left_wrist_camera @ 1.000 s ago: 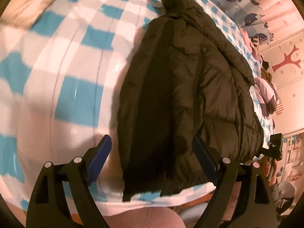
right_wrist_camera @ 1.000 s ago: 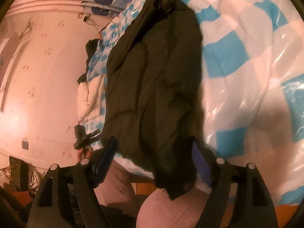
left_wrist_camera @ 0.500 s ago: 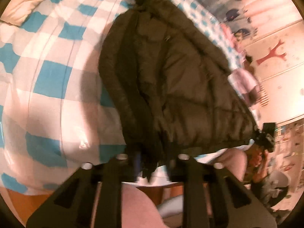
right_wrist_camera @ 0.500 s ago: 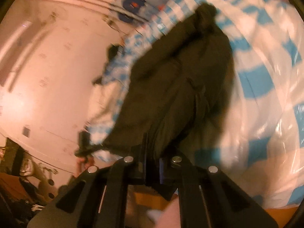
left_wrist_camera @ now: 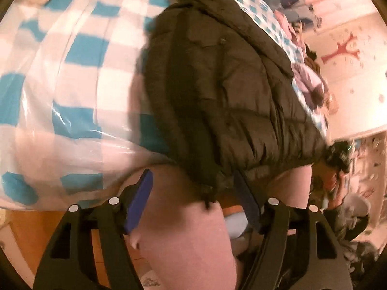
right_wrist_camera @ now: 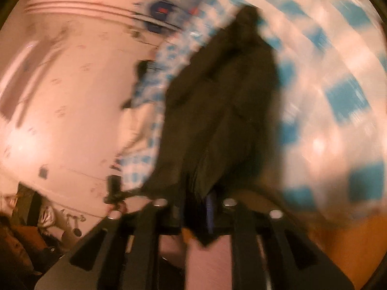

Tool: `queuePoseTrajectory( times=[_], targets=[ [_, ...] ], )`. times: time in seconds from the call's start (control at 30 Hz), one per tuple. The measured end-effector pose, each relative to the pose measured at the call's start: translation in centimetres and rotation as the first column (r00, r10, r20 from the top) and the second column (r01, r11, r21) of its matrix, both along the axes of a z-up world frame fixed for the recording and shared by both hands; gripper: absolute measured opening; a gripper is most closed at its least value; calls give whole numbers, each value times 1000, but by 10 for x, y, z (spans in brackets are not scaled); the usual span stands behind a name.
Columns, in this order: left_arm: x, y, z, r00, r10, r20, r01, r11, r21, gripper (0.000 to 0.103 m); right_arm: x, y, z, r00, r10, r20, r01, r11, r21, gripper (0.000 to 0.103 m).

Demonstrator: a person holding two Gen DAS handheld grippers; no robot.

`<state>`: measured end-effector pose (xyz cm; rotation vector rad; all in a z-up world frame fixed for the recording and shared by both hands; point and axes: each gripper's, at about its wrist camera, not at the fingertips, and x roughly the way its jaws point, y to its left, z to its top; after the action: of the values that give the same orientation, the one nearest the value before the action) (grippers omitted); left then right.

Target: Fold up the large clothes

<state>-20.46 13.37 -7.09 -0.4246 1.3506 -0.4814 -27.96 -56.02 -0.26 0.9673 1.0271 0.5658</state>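
Observation:
A dark olive puffer jacket [left_wrist_camera: 225, 89] lies lengthwise on a bed with a blue and white checked cover [left_wrist_camera: 72, 77]. Its hem hangs over the near edge. My left gripper [left_wrist_camera: 196, 200] is open, its blue-padded fingers [left_wrist_camera: 142, 198] on either side of the hem's lowest corner, not touching it. In the blurred right wrist view my right gripper [right_wrist_camera: 196, 205] is shut on the jacket's [right_wrist_camera: 222, 111] hem, with the cloth pinched between the fingers and a corner hanging below.
The bed cover is under shiny clear plastic. Pink and other clothes [left_wrist_camera: 309, 82] are piled along the far right side of the bed. A person's pink-clad leg [left_wrist_camera: 188, 241] is just below my left gripper. A pink wall [right_wrist_camera: 60, 96] stands left of the bed.
My left gripper was shut on the hem half a second ago and is open now. My right gripper closed on the hem and stays shut; its view has swung and blurred.

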Motion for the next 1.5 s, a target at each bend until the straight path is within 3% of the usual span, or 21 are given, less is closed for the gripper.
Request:
queuePoseTrajectory(
  times=[0.03, 0.1, 0.13, 0.27, 0.43, 0.57, 0.6, 0.63, 0.67, 0.73, 0.87, 1.0, 1.07, 1.13, 1.17, 1.2, 1.23, 1.27, 1.3, 1.4, 1.5],
  targets=[
    [4, 3, -3, 1000, 15, -7, -15, 1000, -14, 69, -3, -4, -9, 1000, -11, -20, 11, 1000, 12, 48],
    [11, 7, -8, 999, 35, -11, -36, 999, -29, 76, -8, -15, -20, 998, -54, -36, 56, 997, 46, 64],
    [13, 5, -10, 999, 30, -12, -31, 998, -52, 79, -9, -18, -23, 998, -60, -36, 62, 996, 64, 67],
    [17, -7, -5, 1000, 3, -4, -3, 993, -116, 84, -2, -18, -33, 997, -57, -58, 61, 995, 73, 71],
    [22, -50, -13, 997, -74, -19, 72, 992, -102, 86, 11, -9, -44, 996, -31, -85, 38, 996, 81, 71],
    [27, -64, -17, 997, -68, -31, 65, 994, -87, 85, 19, 2, -48, 997, -9, -74, 14, 998, 68, 71],
    [27, -66, -17, 997, -69, -30, 66, 994, -89, 79, 19, 4, -47, 998, -7, -66, 11, 998, 64, 62],
    [26, -67, -16, 998, -63, -29, 60, 995, -77, 57, 21, 7, -47, 999, -9, -53, 12, 998, 67, 33],
    [26, -67, -15, 998, -53, -34, 51, 997, -54, 31, 22, 10, -46, 999, -6, -44, 9, 996, 84, 22],
    [24, -64, -11, 999, -33, -31, 32, 998, -60, 12, 24, 17, -38, 1000, -4, -5, 4, 997, 71, 14],
    [9, -60, 25, 999, -25, 31, 28, 996, -82, 6, 18, 24, -3, 995, -16, 97, 8, 997, 77, 10],
    [-26, -57, 82, 992, -51, 112, 61, 994, -95, 5, -3, 24, 34, 983, 6, 184, -25, 995, 97, 9],
    [-44, -52, 97, 989, -74, 126, 85, 993, -84, 6, -20, 20, 42, 980, 27, 195, -46, 994, 96, 9],
    [-66, -47, 97, 988, -121, 95, 127, 990, -65, 9, -33, 17, 37, 983, 67, 170, -84, 992, 90, 13],
    [-71, -45, 92, 987, -139, 80, 144, 988, -56, 20, -40, 15, 26, 987, 90, 132, -101, 992, 80, 14],
    [-77, -42, 80, 985, -163, 49, 166, 985, -51, 28, -45, 14, 14, 991, 103, 90, -111, 990, 89, 24],
    [-82, -37, 62, 985, -171, -2, 170, 983, -67, 49, -48, 10, 2, 992, 109, 64, -115, 987, 108, 45],
    [-83, -34, 52, 986, -165, -23, 163, 984, -68, 58, -53, 5, -14, 995, 99, 22, -101, 987, 128, 56],
    [-83, -28, 40, 988, -148, -36, 145, 986, -78, 58, -56, 0, -22, 996, 84, -5, -82, 988, 134, 68],
    [-75, -14, 20, 994, -93, -60, 83, 984, -156, 71, -64, -12, -43, 999, 44, -28, -37, 977, 211, 71],
    [-66, -9, 10, 996, -69, -62, 56, 980, -192, 81, -61, -12, -48, 998, 43, -37, -34, 975, 218, 78]
  ],
)
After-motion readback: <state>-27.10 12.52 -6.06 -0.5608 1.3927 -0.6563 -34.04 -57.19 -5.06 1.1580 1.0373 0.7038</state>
